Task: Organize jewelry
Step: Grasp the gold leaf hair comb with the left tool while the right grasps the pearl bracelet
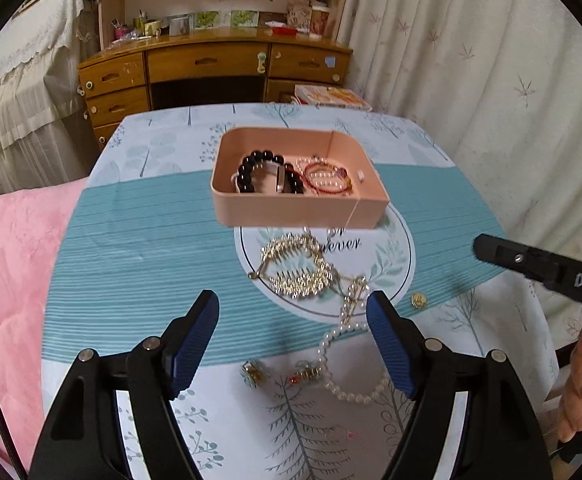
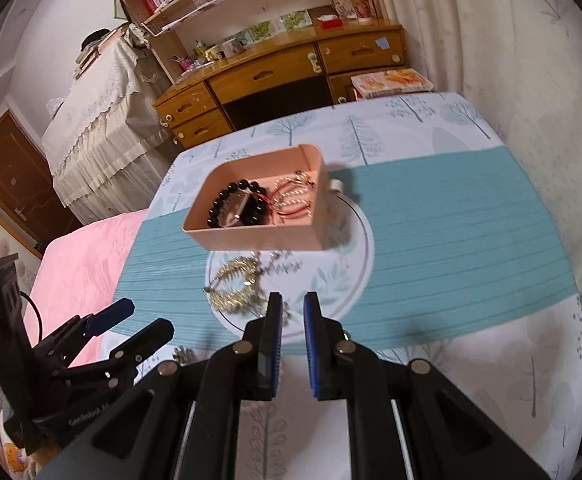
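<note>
The left gripper (image 1: pixel 293 312) is open wide with nothing between its pads, and the pearl bracelet (image 1: pixel 345 360) lies just under it, running from near to far. The gold leaf necklace (image 1: pixel 297 268) is a little farther, before the pink box (image 1: pixel 303 208). The right gripper (image 2: pixel 293 312) is closed and empty, so the left one seems nearer.

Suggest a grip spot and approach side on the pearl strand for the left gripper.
Probably the straight run of the pearl necklace lying flat on the tablecloth between the open left gripper fingers. Come from above, jaws straddling the strand crosswise: it is thin, limp and low, so a side approach would only push it.
</note>
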